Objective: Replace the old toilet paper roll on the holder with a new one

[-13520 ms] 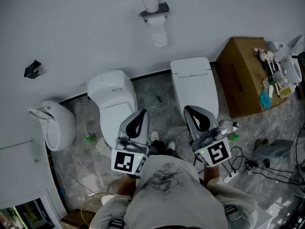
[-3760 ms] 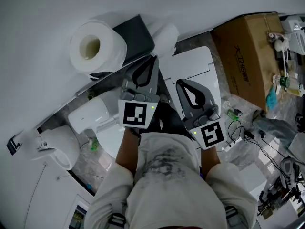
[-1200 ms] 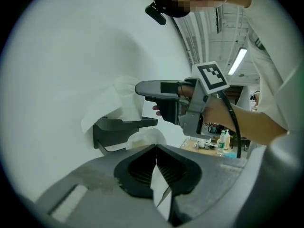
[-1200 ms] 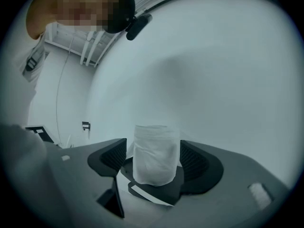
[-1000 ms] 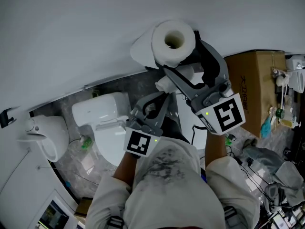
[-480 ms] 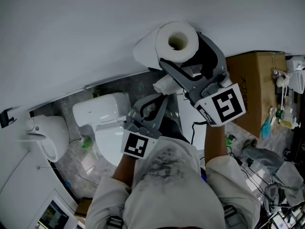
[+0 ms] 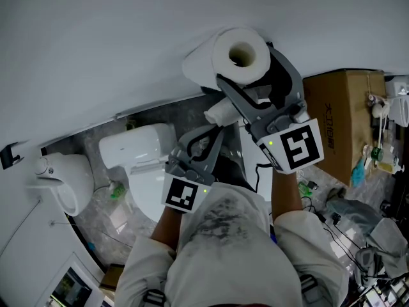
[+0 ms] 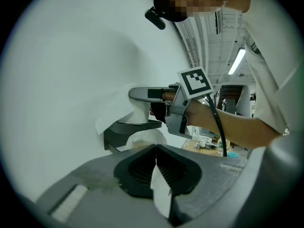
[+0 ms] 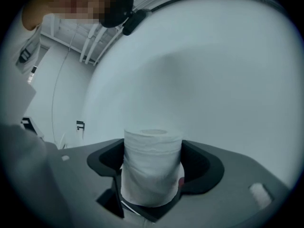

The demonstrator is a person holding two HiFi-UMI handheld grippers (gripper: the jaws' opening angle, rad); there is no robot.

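A full white toilet paper roll [image 7: 225,55] stands upright on top of the dark wall holder [image 8: 124,137]. My right gripper [image 7: 244,64] reaches level around this roll [image 9: 152,167]. Its jaws are closing and the pads touch the roll on both sides. Lower down, my left gripper [image 7: 213,135] is shut on a thin strip of white paper [image 8: 160,188]. The old roll [image 7: 222,112] hangs under the holder, and a loose sheet [image 7: 195,66] lies against the wall beside it.
Below stand a white toilet [image 7: 137,151] and a second toilet mostly hidden by my arms. A urinal [image 7: 61,179] is at the left. A cardboard box [image 7: 340,117] with small items is on the right, with cables [image 7: 345,232] on the floor.
Since several seconds ago the right gripper has risen and come round the roll on top of the holder. Over the last second both grippers have hardly moved.
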